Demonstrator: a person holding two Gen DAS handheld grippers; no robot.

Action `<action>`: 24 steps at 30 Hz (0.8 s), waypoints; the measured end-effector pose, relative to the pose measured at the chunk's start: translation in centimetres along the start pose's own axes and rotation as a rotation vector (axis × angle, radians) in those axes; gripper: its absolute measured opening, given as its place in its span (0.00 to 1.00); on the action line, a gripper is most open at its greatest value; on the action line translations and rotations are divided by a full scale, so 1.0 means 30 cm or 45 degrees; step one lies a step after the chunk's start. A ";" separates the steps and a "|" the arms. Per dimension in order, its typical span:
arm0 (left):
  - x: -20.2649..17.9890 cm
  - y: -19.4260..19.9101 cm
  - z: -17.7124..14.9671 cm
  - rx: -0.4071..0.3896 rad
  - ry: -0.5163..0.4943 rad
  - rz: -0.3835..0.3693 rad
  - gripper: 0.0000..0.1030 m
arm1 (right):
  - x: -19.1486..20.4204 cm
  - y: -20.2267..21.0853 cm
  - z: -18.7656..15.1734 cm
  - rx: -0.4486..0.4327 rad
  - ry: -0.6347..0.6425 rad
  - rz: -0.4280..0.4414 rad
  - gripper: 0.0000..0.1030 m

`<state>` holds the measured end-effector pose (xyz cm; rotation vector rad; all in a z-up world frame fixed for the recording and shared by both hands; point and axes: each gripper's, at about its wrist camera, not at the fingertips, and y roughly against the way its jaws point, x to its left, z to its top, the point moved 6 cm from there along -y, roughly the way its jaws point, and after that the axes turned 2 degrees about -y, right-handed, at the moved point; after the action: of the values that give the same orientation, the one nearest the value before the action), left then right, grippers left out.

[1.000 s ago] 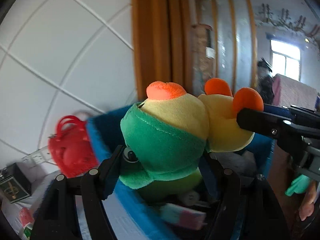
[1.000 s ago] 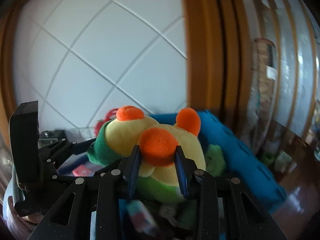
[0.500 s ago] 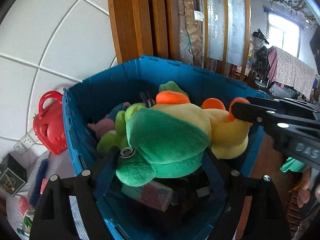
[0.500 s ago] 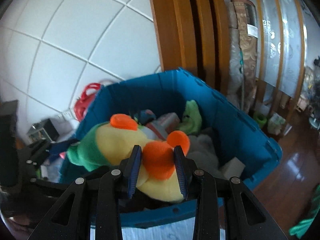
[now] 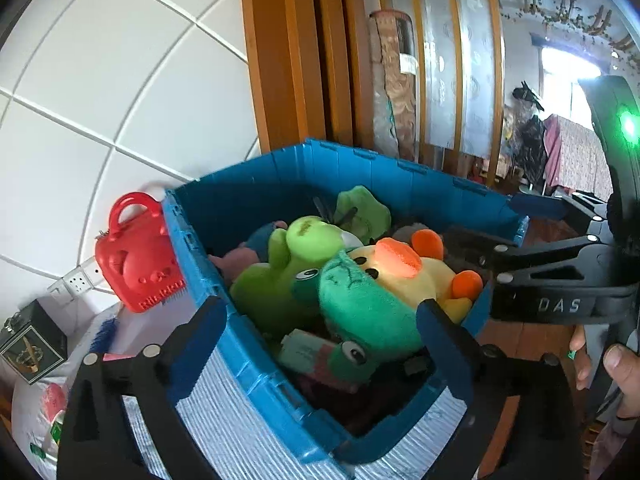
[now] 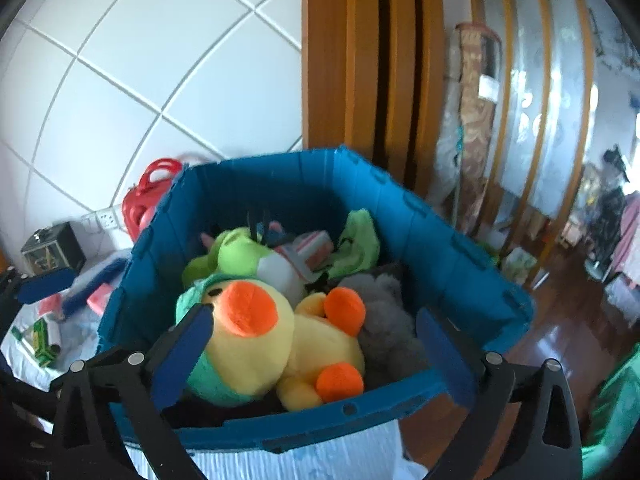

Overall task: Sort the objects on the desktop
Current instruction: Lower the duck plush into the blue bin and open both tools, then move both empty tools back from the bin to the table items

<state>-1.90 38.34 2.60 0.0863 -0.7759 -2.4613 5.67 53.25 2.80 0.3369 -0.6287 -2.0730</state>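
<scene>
A yellow duck plush (image 5: 404,276) with orange beak and feet and a green frog hood lies on top of the other toys in the blue bin (image 5: 360,164). My left gripper (image 5: 322,316) hangs over the bin's near rim, its jaws opening; the hood lies between the fingers but the pads are off it. In the right wrist view the duck (image 6: 256,340) lies between the fingers of my right gripper (image 6: 314,320). Its jaws are opening too, with no pad pressing on the duck. The bin's wall (image 6: 300,184) rises behind.
The bin also holds a light green plush (image 5: 288,268), a grey plush (image 6: 384,304) and small boxes. A red toy case (image 5: 136,256) and a dark box (image 5: 32,340) stand left of it by the tiled wall. A wooden door frame (image 5: 288,60) is behind. A hand (image 5: 624,376) grips the right tool.
Both grippers held the duck plush above the bin and lowered it. Both have since spread their jaws, and the plush now rests in the bin.
</scene>
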 end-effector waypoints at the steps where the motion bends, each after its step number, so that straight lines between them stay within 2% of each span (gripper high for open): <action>1: 0.007 0.015 -0.006 -0.010 0.003 0.002 0.95 | 0.003 0.012 0.000 -0.007 0.008 -0.021 1.00; 4: 0.031 0.047 -0.019 -0.035 0.021 0.011 0.95 | 0.016 0.044 -0.014 -0.020 0.035 -0.088 1.00; 9: 0.080 0.098 -0.070 -0.052 0.058 0.023 0.96 | 0.034 0.071 -0.058 0.000 0.043 -0.137 1.00; 14: 0.162 0.147 -0.136 -0.037 0.108 0.063 0.96 | 0.094 0.106 -0.089 0.029 0.017 -0.096 1.00; 24: 0.388 0.276 -0.261 -0.010 0.217 0.191 0.96 | 0.358 0.195 -0.091 -0.020 0.101 0.015 1.00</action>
<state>-5.99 22.60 1.78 0.2233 -0.6736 -2.2809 5.17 40.78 3.80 0.4031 -0.5650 -2.0415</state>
